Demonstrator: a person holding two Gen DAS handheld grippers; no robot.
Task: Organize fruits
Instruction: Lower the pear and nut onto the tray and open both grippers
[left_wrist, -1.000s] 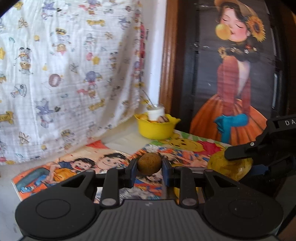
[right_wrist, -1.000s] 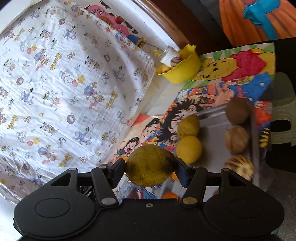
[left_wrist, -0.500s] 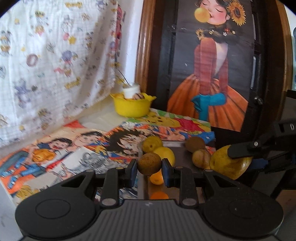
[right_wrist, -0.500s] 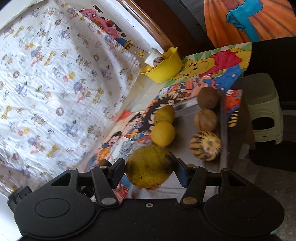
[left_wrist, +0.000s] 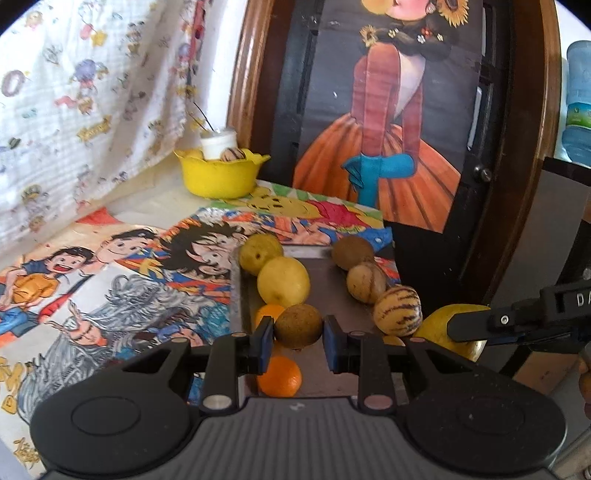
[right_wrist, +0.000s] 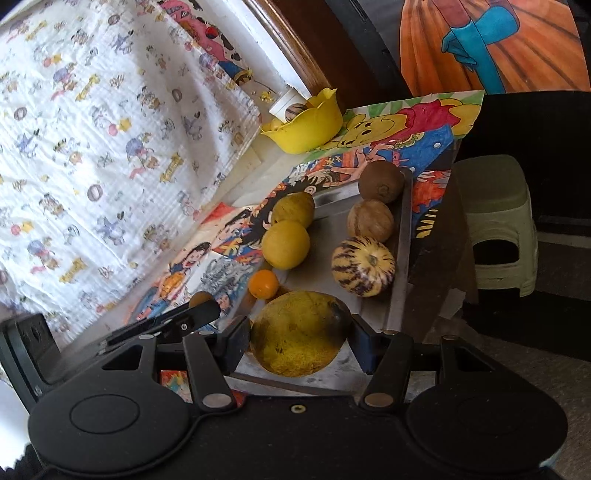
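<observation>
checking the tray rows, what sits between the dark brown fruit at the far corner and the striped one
One tan round fruit sits between the dark brown fruit and the striped fruit, along the tray's right rim; clearest in the right wrist view.

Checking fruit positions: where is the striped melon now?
In the right wrist view, the striped melon lies on the metal tray, right side, beside the tan fruit.

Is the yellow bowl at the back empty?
No, the yellow bowl holds a white cup and a striped fruit.

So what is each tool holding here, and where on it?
The left tool pinches a small brown round fruit across its sides; the right tool clamps a large yellow-green fruit across its widest part.
</observation>
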